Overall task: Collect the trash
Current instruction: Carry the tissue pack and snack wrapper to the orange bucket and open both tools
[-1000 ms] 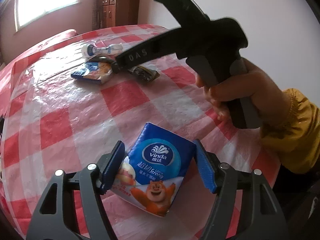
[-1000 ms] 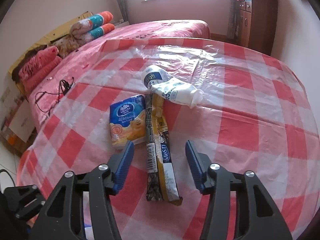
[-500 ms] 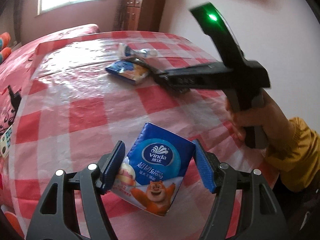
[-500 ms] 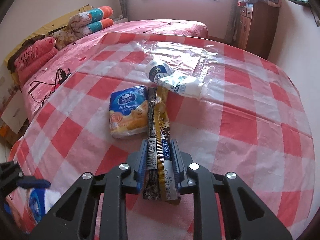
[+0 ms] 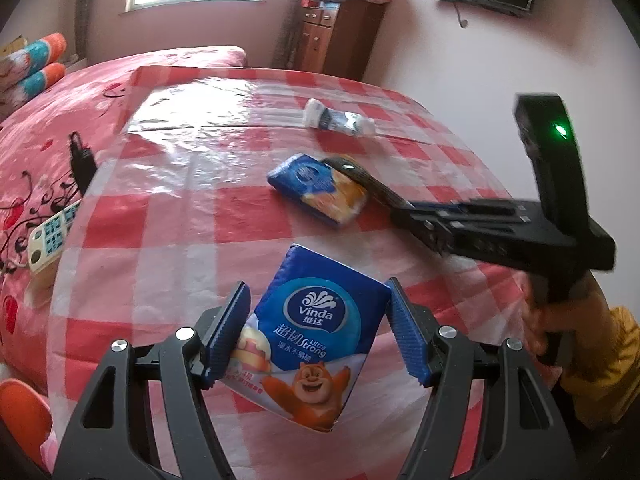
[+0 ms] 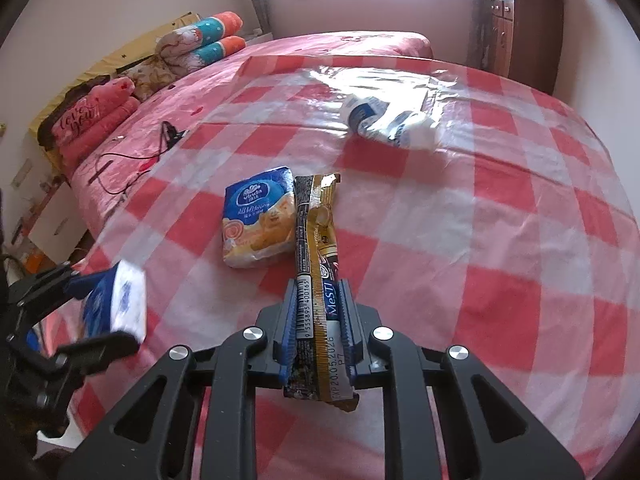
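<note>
My left gripper (image 5: pixel 318 330) is shut on a blue Vinda tissue pack (image 5: pixel 316 344) with a cartoon bear, held above the red-and-white checked tablecloth (image 5: pixel 200 216). My right gripper (image 6: pixel 318 334) is shut on a long gold and black snack wrapper (image 6: pixel 318 264), which sticks out forward just above the cloth. In the left wrist view the right gripper (image 5: pixel 420 216) is at the right with the wrapper (image 5: pixel 360 178). A second tissue pack (image 6: pixel 258 222) lies beside the wrapper. A crumpled white and blue bottle (image 6: pixel 390 122) lies farther back.
The table stands against a bed with a pink cover (image 6: pixel 280 64). A remote control (image 5: pixel 50 236) and a black cable (image 6: pixel 132 156) lie on the bed. Rolled blankets (image 6: pixel 200 36) are at the bed's far left. A wooden cabinet (image 6: pixel 520 28) stands at the back right.
My right gripper has closed on the snack wrapper and started to lift it. My left gripper has swung to the left with the tissue pack still in it.
</note>
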The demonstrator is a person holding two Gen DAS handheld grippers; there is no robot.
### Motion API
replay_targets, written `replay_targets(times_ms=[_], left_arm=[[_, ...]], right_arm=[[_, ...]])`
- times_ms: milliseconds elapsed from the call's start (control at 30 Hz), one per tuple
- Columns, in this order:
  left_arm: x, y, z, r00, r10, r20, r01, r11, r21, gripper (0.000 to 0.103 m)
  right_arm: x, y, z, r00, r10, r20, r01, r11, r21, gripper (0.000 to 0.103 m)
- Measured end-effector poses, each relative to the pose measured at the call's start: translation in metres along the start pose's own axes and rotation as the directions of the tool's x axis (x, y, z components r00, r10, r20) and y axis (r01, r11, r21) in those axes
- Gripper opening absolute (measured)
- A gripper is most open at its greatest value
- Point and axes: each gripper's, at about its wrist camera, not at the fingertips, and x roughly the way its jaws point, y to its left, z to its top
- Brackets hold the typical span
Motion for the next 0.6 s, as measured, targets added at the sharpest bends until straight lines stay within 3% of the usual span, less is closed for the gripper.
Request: replay_targets(times_ms=[267,600], left_arm=[[-0.014,0.019,-0.005,0.999,0.022,0.037,-0.020,0.998,-0.067,0.069],[-0.046,0.047,-0.015,0.993,0.083,0.089,-0.068,0.985,-0.160,0.069]], right_arm=[[-0.024,0.022,-0.007,0.998,0.040,0.040,-0.040,0.999,-0.005,0.020],[-0.035,0.064,-0.006,0.986,0.163,0.025,-0.162,0.986,-0.034,0.020]])
